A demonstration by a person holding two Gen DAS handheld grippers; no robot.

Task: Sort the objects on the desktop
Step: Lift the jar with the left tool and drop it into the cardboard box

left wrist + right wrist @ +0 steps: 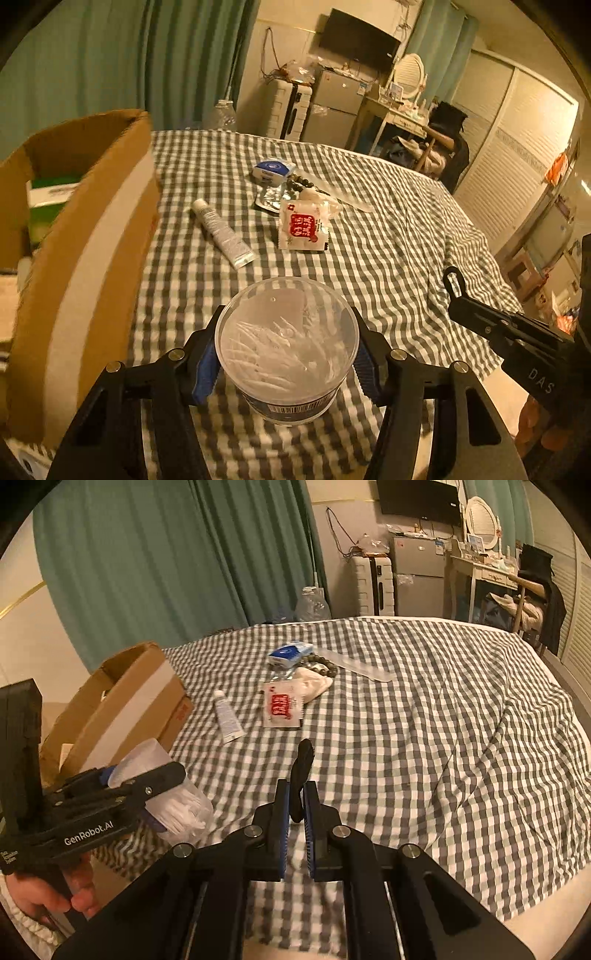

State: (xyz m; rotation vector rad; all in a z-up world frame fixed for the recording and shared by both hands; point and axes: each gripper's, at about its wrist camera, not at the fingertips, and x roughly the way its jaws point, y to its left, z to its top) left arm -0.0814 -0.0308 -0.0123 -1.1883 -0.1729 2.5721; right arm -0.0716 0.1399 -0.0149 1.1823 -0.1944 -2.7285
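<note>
The left gripper [286, 363] has its blue pads pressed on either side of a clear round tub of cotton swabs [286, 347], lifted clear of the checked cloth [388, 258]. The tub's lower band carries a barcode, its print too small to read. In the right wrist view the same tub [177, 812] sits at 8 o'clock, half hidden behind the left gripper [147, 786], whose side reads "GenRobot.AI"; a hand [48, 893] at the frame's lower edge grips its handle.

The right gripper [295, 812] is closed tight on a small black clip-like thing [301, 775] (its exact kind is hard to make out), which sticks up from between the pads. From the left wrist view this gripper [458, 295] enters at 3 o'clock, cut off by the frame, with only "DAS" showing.

A cardboard box [85, 236] stands at 9 o'clock, blurred, its contents mostly hidden. Towards 12 o'clock on the cloth lie a white tube [221, 232], a white sachet with a red label [303, 229] (characters unreadable), a blue-and-white packet [273, 171] and a bead bracelet [299, 182].
</note>
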